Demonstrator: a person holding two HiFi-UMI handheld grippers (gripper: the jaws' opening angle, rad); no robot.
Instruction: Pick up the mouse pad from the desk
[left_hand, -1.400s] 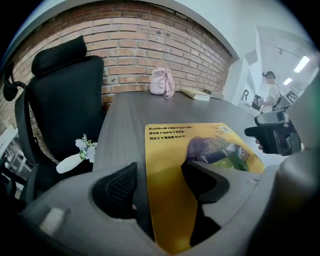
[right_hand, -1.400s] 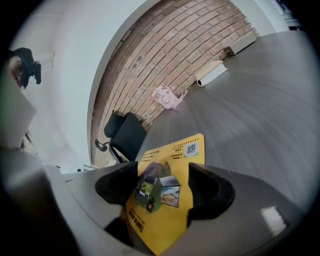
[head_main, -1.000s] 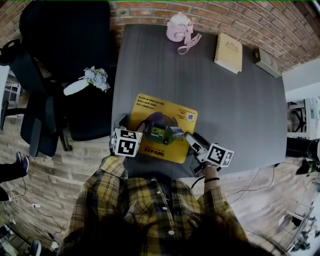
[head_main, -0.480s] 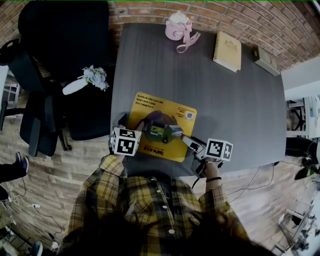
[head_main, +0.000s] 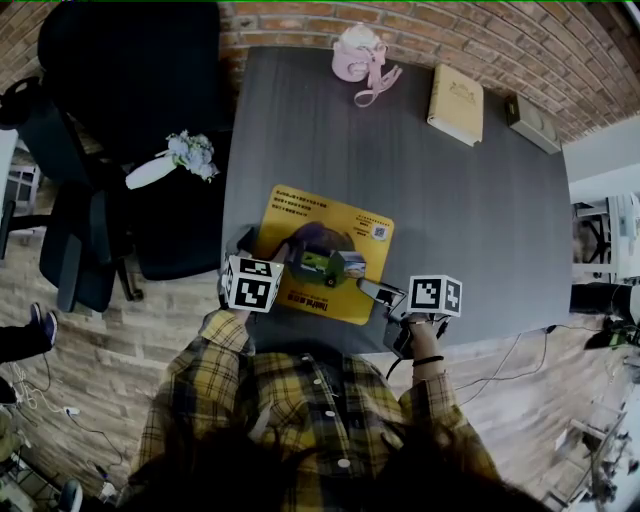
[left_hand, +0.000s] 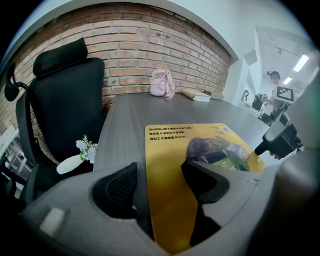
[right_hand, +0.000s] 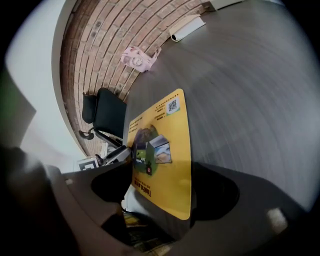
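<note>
Marker cubes block part of the head view: the one on the left gripper (head_main: 262, 248) covers the near left corner of the yellow mouse pad (head_main: 325, 250), and the person's plaid shirt (head_main: 290, 420) fills the bottom of the frame. The dark grey desk (head_main: 470, 220) stands against a brick wall (head_main: 420, 25). A black office chair (head_main: 130, 110) at its left carries a white flower sprig (head_main: 185, 157). A small pink item with a strap (head_main: 358, 55) and a tan book (head_main: 457, 104) lie along the far side. The pad lies flat near the desk's near edge, with its long axis across the desk and its right end angled slightly toward the person. The right gripper (head_main: 372, 292) sits at the pad's near right corner.

Left gripper view: the jaws are apart, one over bare desk and the other over the pad, whose left edge runs between them. Whether either jaw touches the pad is unclear.

Right gripper view: the jaws are wide apart and have just been opening. The pad's near corner lies between them, unclamped, and the space under the jaws is lost in shadow.
</note>
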